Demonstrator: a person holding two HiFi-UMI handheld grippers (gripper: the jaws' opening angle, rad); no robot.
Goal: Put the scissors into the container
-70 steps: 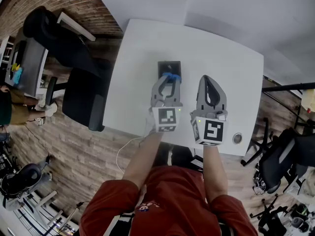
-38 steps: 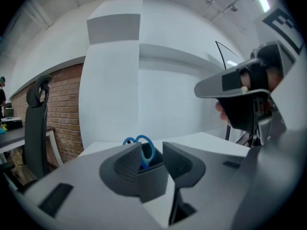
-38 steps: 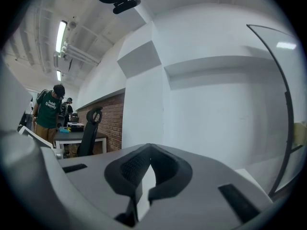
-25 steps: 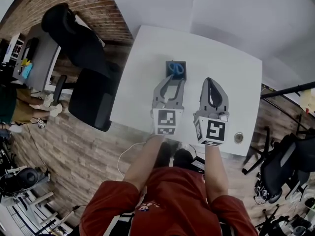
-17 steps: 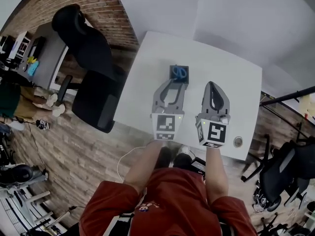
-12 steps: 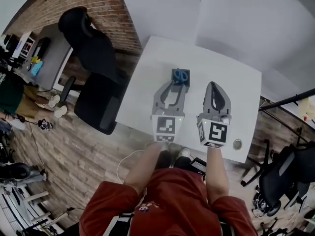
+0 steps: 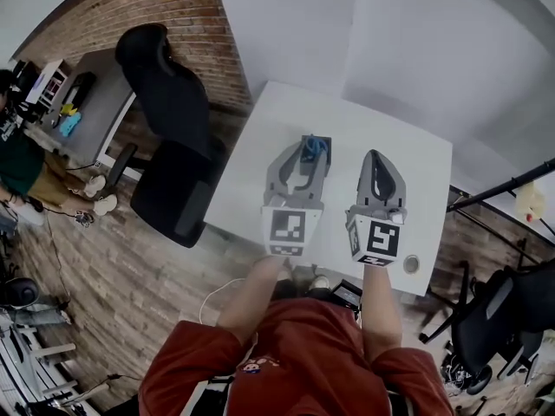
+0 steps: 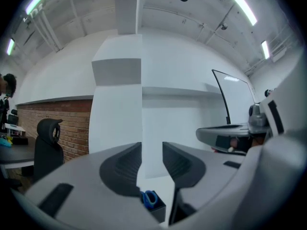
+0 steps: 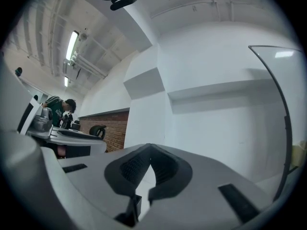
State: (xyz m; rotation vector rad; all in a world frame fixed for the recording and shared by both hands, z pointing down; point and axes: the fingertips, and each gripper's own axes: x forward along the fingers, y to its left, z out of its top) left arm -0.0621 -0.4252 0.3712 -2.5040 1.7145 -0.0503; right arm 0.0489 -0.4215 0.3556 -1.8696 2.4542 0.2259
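Count, as stands:
- Grippers: two, the left gripper (image 7: 310,152) and the right gripper (image 7: 375,157).
- Container (image 8: 158,212): one.
- Scissors (image 8: 150,197), blue-handled: one pair.
- White table (image 7: 408,189): one.
- Black office chairs: two, the near chair (image 7: 169,159) and the far chair (image 7: 487,317).
- Grey desk (image 7: 95,115): one.

Ahead of my left gripper (image 7: 305,152), jaws apart, only the container (image 7: 316,142) stands in the way, with the scissors (image 7: 313,146) poking out of its top (blue loops, right in line with the gap). The table (image 7: 251,159) is bare left of it and beyond. The right gripper (image 7: 375,158), jaws together, closes off the right side. A chair (image 7: 169,159) stands beside the table's left edge.
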